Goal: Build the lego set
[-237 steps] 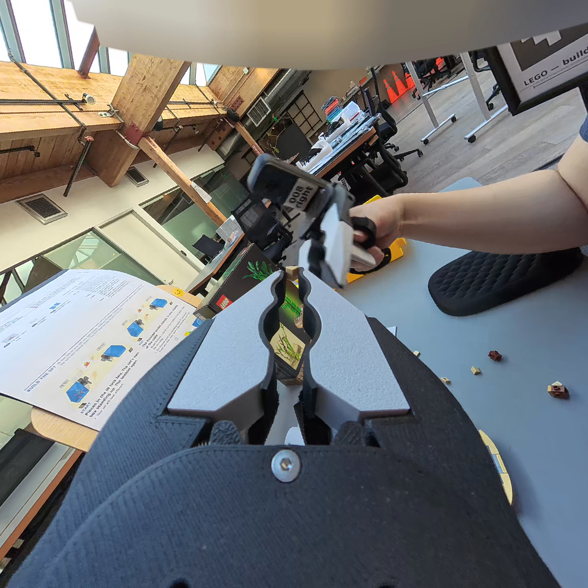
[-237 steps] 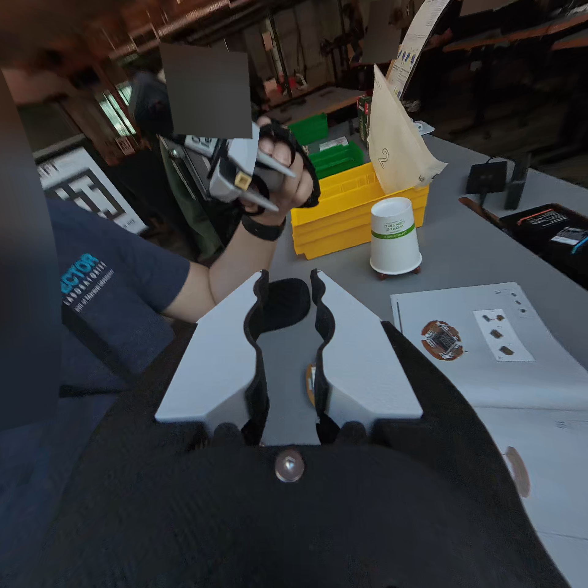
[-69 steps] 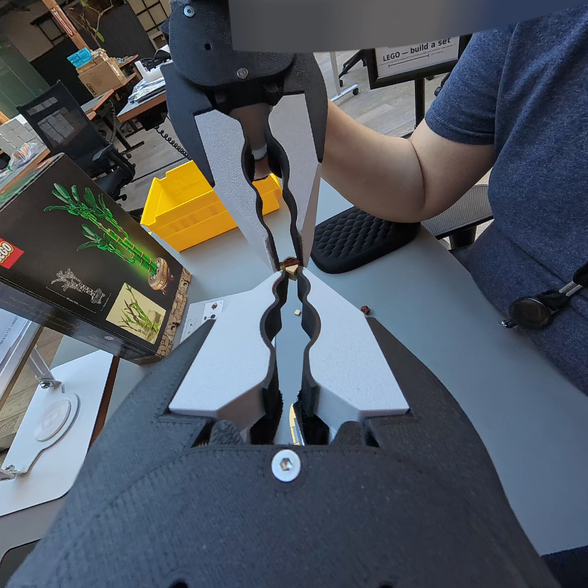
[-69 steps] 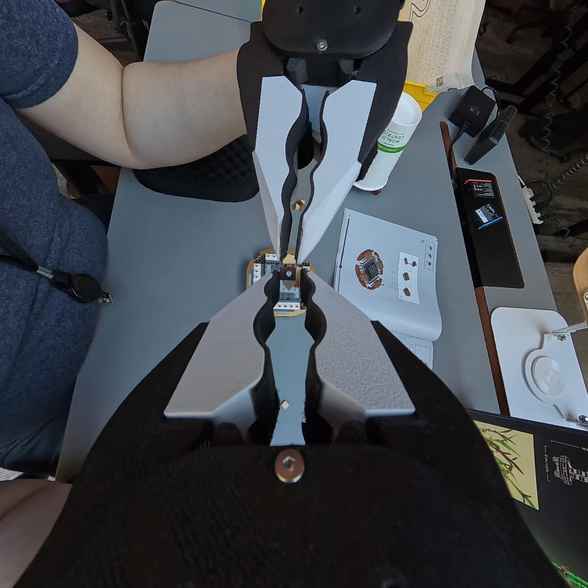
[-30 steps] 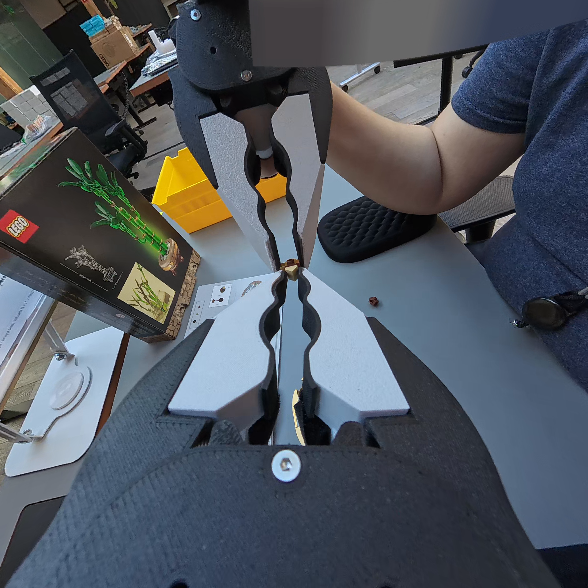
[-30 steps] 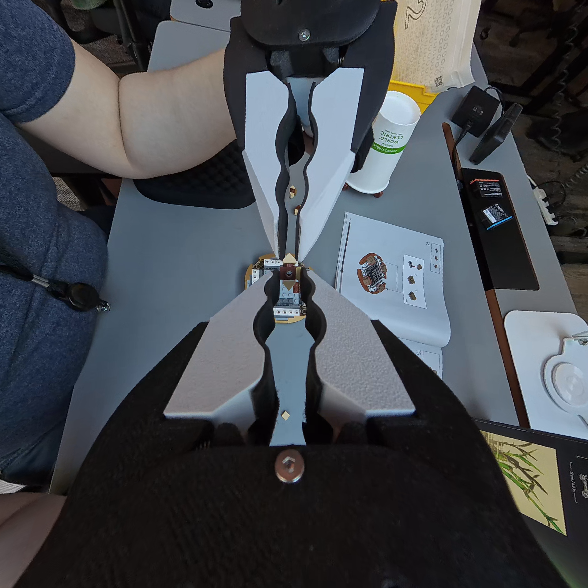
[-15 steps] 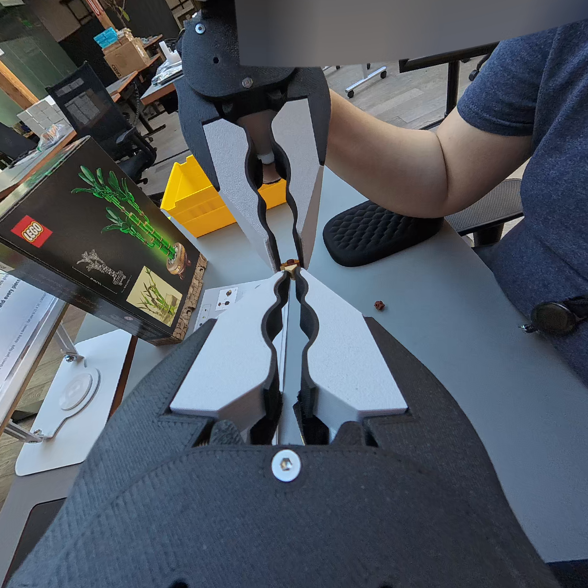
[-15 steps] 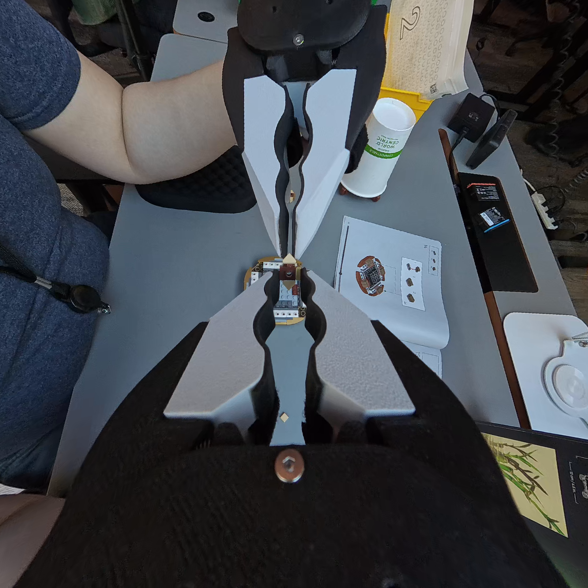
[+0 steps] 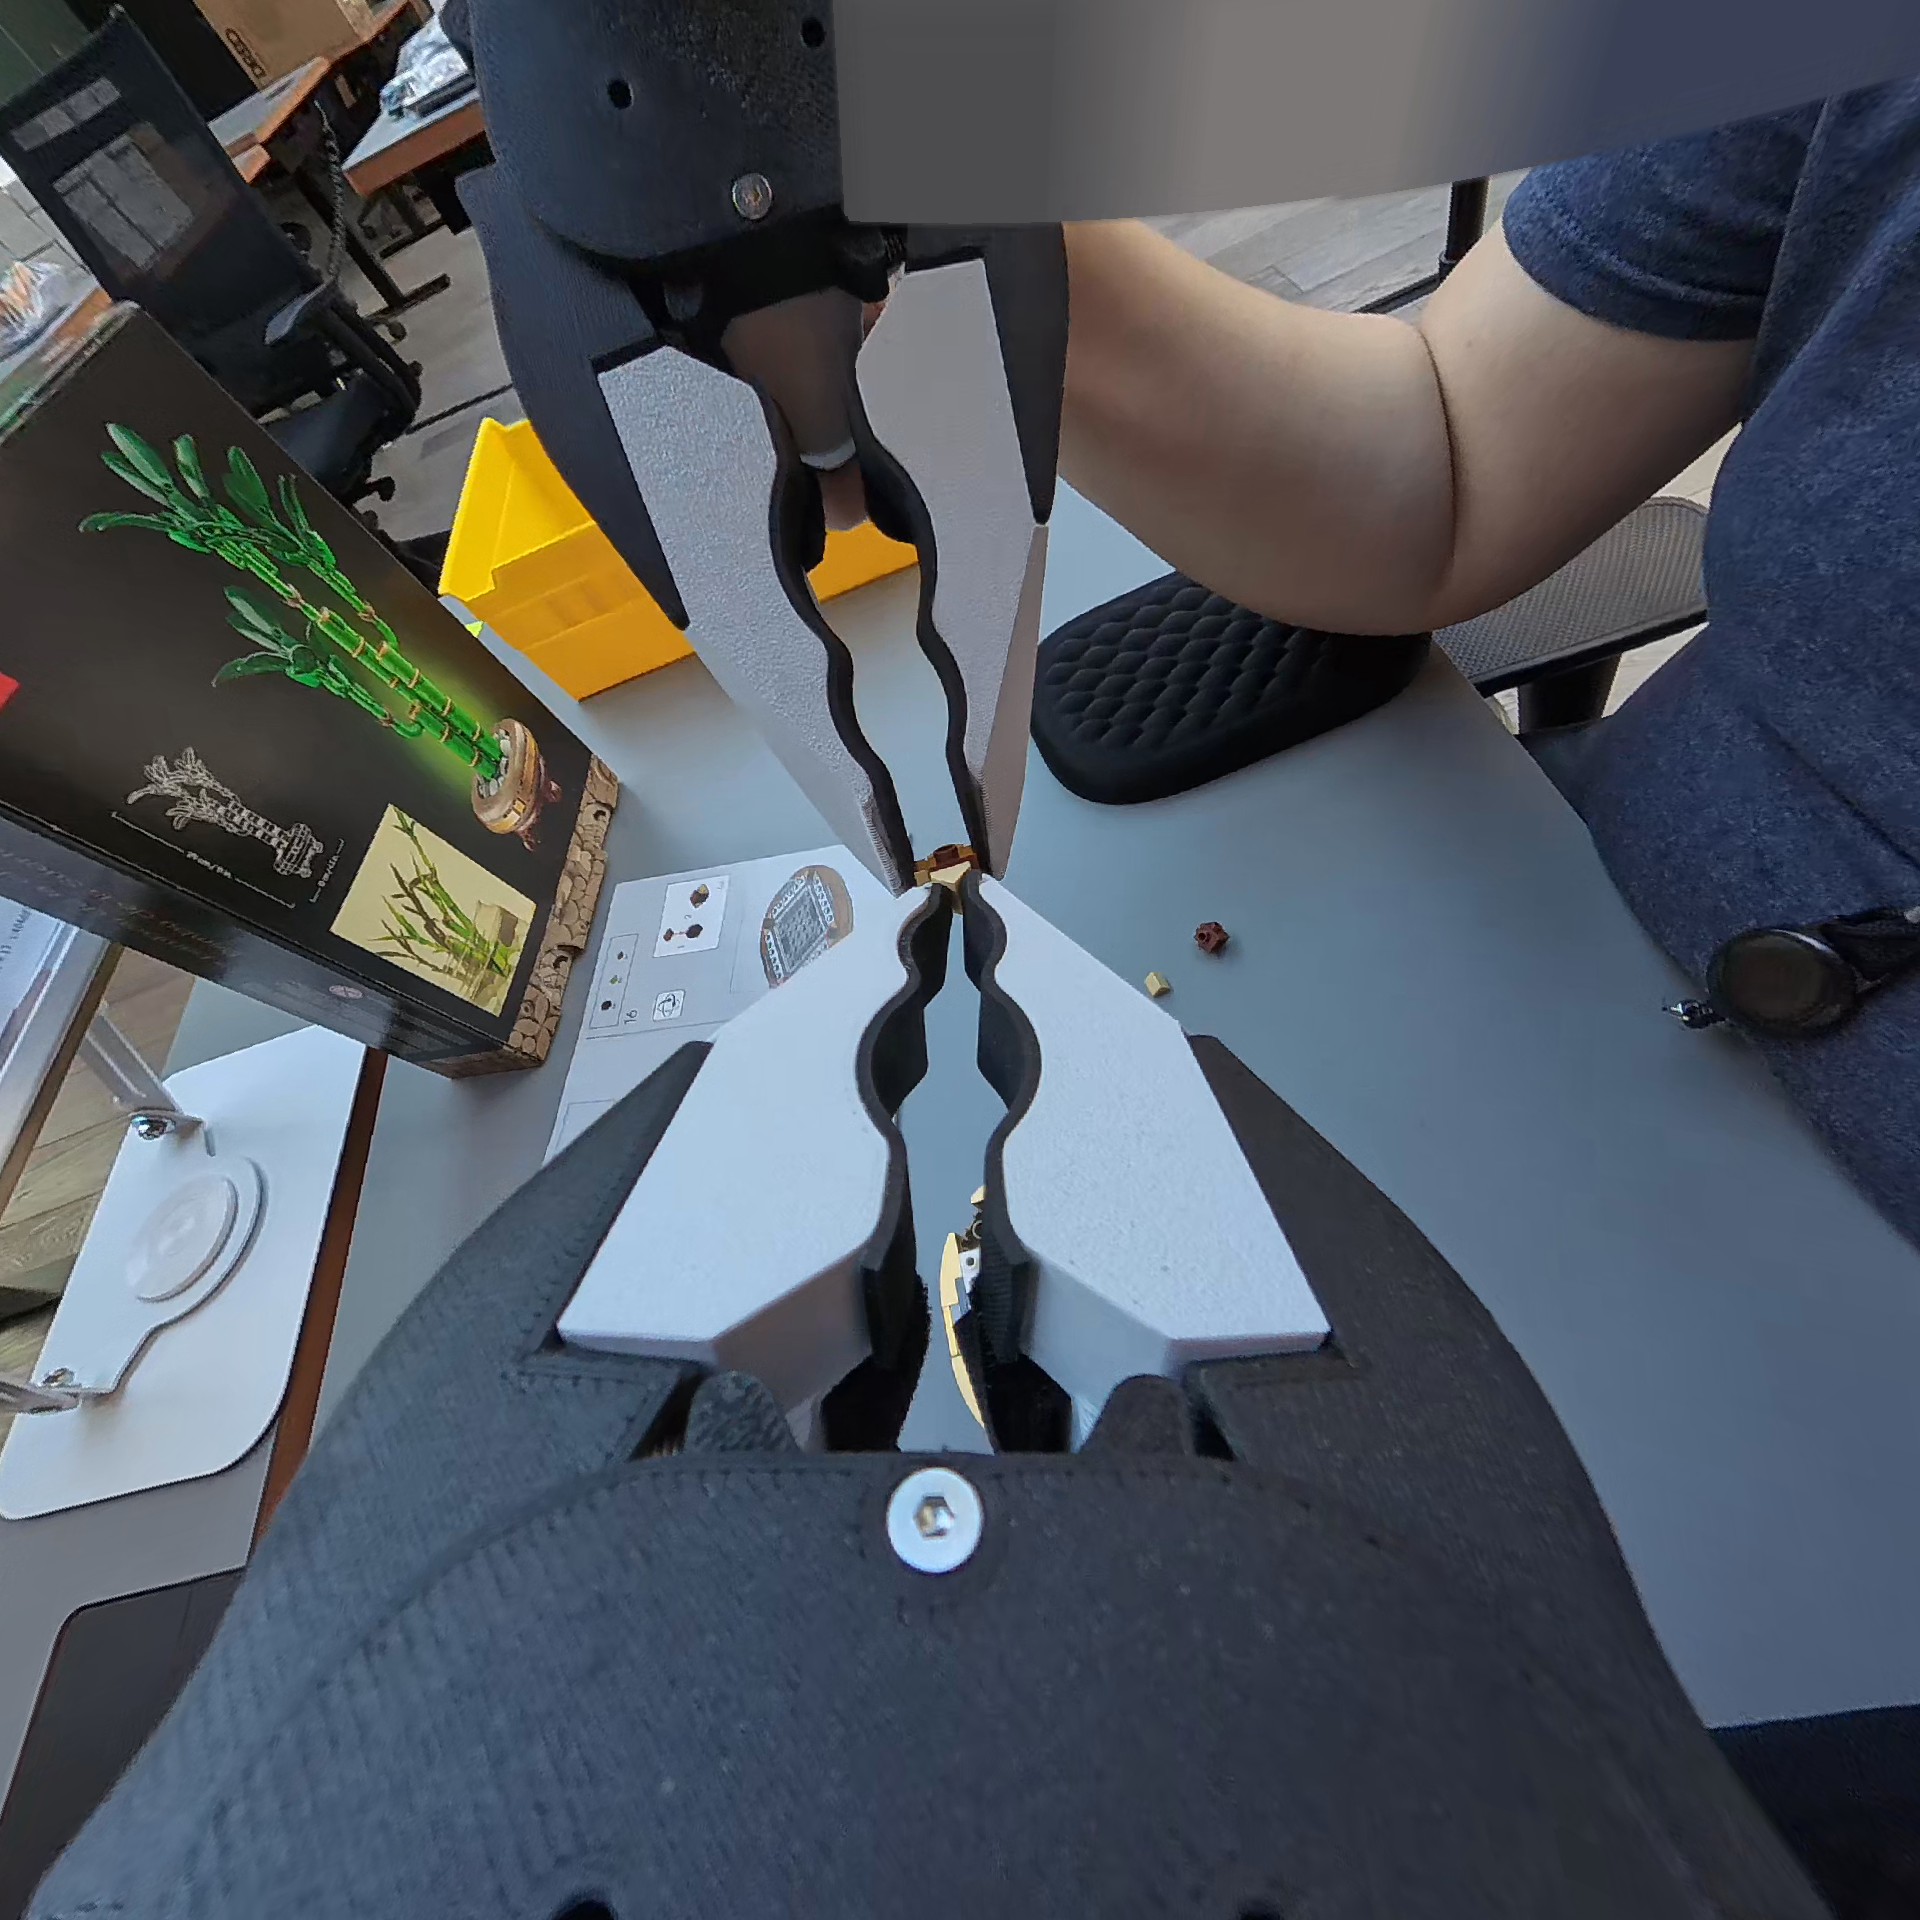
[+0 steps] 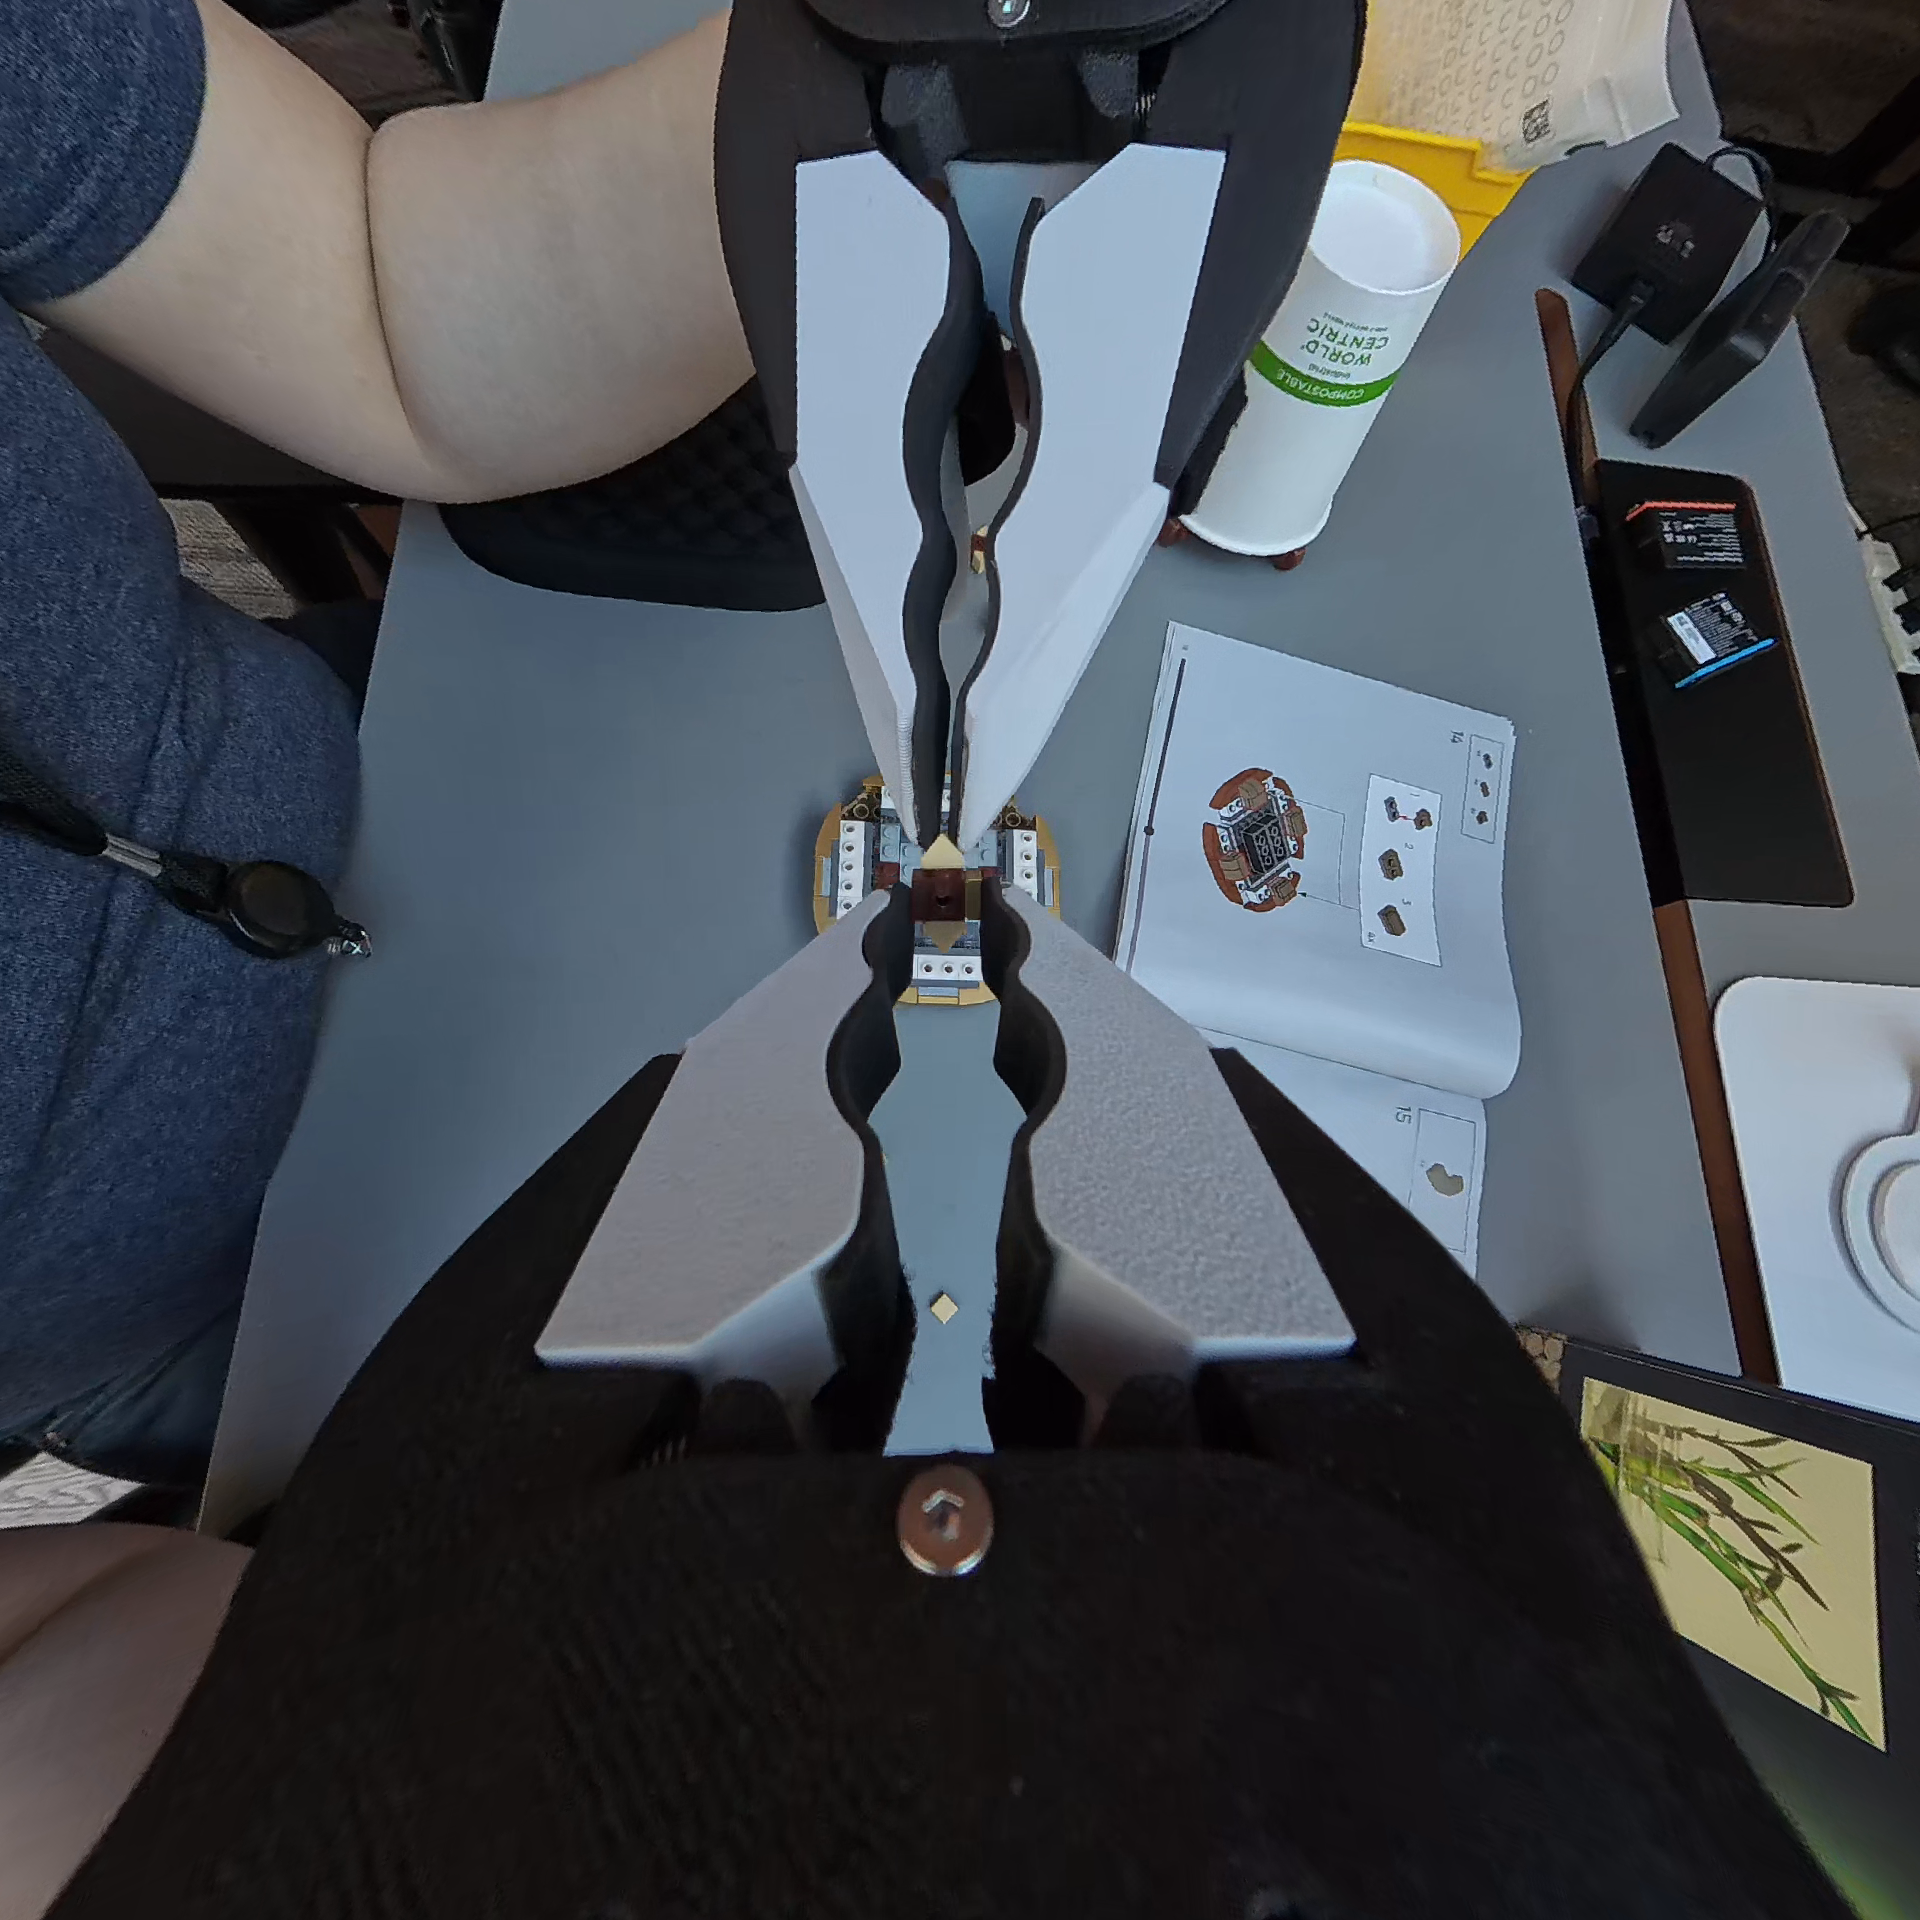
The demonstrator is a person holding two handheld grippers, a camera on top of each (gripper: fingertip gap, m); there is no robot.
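In the left wrist view my left gripper [image 9: 954, 896] is shut on a small tan piece [image 9: 949, 879]. My right gripper [image 9: 941, 847] comes in from above, tip to tip with it, shut on a small brown brick [image 9: 943, 856]. The tan piece touches the brown brick. In the right wrist view my right gripper [image 10: 940, 906] holds the brown brick [image 10: 937, 894], and the left gripper [image 10: 940, 821] presses the tan piece [image 10: 940, 852] against its far side. Both hover over the round tan-rimmed lego base [image 10: 847, 862] on the grey table [image 10: 582, 790].
An open instruction booklet [image 10: 1320, 862] lies right of the base. An upturned paper cup [image 10: 1340, 353], a yellow bin [image 9: 551, 592], the black lego box [image 9: 260, 675] and a black wrist rest [image 9: 1216, 675] stand around. Loose brown [image 9: 1209, 936] and tan [image 9: 1156, 983] pieces lie on the table. Left and right tips are no more than a few centimetres apart. The round tan-rimmed lego base [image 10: 847, 862] is about 15 cm from both grippers' fingertips.
Eight seconds ago the grippers were apart and raised, the right one open. Now they meet tip to tip over the base, and over the last second they have closed in slightly.
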